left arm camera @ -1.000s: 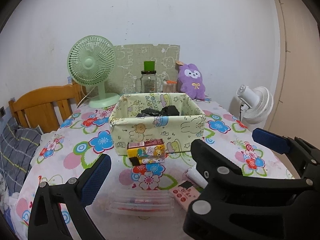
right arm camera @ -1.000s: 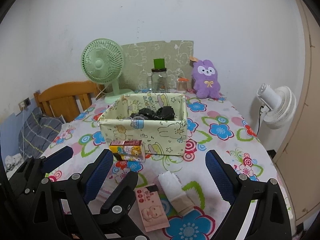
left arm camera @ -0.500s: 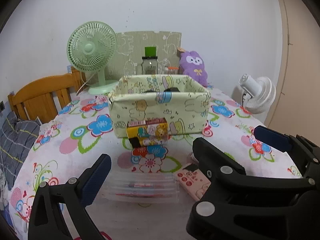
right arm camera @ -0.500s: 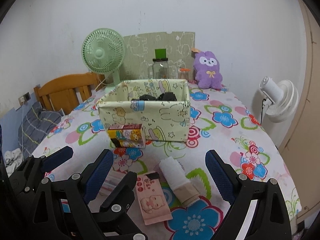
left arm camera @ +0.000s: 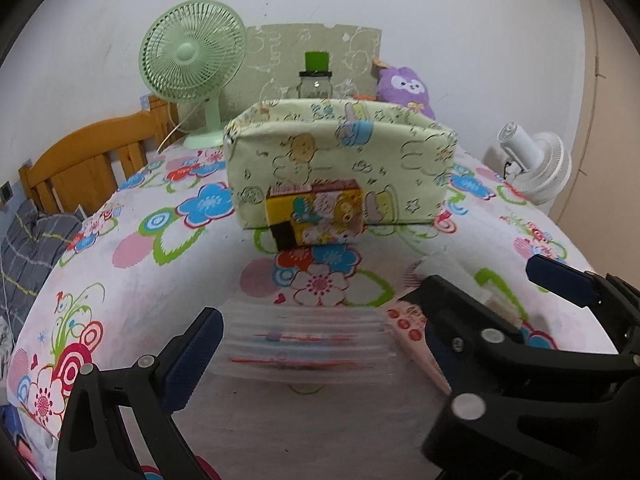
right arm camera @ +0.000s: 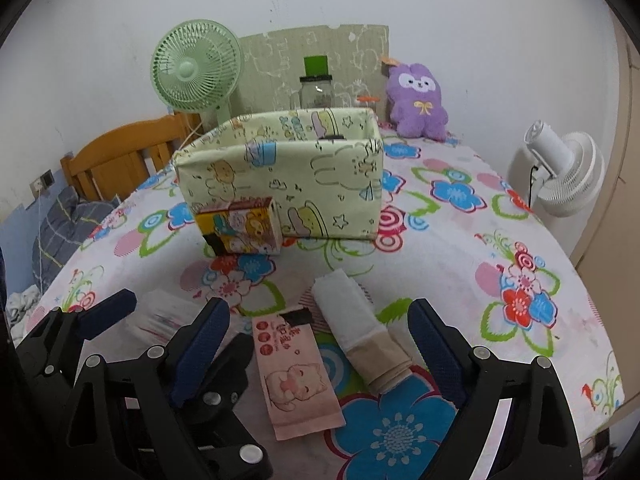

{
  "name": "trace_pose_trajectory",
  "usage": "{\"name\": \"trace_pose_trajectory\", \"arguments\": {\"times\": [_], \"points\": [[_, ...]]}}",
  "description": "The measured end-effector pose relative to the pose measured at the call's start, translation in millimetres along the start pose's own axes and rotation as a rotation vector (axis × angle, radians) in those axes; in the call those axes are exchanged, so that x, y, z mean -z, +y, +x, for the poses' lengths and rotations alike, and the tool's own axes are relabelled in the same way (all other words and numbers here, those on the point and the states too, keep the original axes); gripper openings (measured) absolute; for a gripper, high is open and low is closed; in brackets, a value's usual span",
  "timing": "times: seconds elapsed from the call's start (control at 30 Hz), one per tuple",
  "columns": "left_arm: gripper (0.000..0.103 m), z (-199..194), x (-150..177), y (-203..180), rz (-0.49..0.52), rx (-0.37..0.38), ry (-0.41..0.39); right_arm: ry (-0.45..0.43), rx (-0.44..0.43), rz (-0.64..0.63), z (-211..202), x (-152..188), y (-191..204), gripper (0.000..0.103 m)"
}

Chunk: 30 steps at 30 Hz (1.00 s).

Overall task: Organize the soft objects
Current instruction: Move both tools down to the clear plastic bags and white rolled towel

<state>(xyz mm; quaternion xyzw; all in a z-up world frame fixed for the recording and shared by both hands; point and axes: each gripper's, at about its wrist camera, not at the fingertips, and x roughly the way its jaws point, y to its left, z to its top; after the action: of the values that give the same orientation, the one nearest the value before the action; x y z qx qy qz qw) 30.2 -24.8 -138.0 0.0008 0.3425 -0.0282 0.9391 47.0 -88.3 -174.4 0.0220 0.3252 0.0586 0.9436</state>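
We find the right hand-held gripper (right arm camera: 320, 330) low in its frame, jaws wide and holding nothing, though they have just narrowed slightly. Between them, at lower centre, lie a rolled white-and-beige sock (right arm camera: 360, 330) and a pink packet (right arm camera: 294, 376) on the floral surface (right arm camera: 460, 240). The left hand-held gripper (left arm camera: 320, 320) also stands open and empty above a clear plastic pack (left arm camera: 304, 344). The fabric bin (right arm camera: 288, 178) sits mid-frame, a yellow carton (right arm camera: 240, 230) against its front.
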Motion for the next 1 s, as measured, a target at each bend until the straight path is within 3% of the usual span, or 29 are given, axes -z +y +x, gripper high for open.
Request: {"name": "trace_pose_trajectory", "arguments": {"times": [0.53,1.0], "points": [[0.1,23,1,12,-0.028,-0.009,0.072,0.066,0.001,0.021,25,0,-4,0.088],[0.095,33,-5,2,-0.013,-0.021,0.087,0.075,-0.004,0.054,37,-4,-14,0.084]]}}
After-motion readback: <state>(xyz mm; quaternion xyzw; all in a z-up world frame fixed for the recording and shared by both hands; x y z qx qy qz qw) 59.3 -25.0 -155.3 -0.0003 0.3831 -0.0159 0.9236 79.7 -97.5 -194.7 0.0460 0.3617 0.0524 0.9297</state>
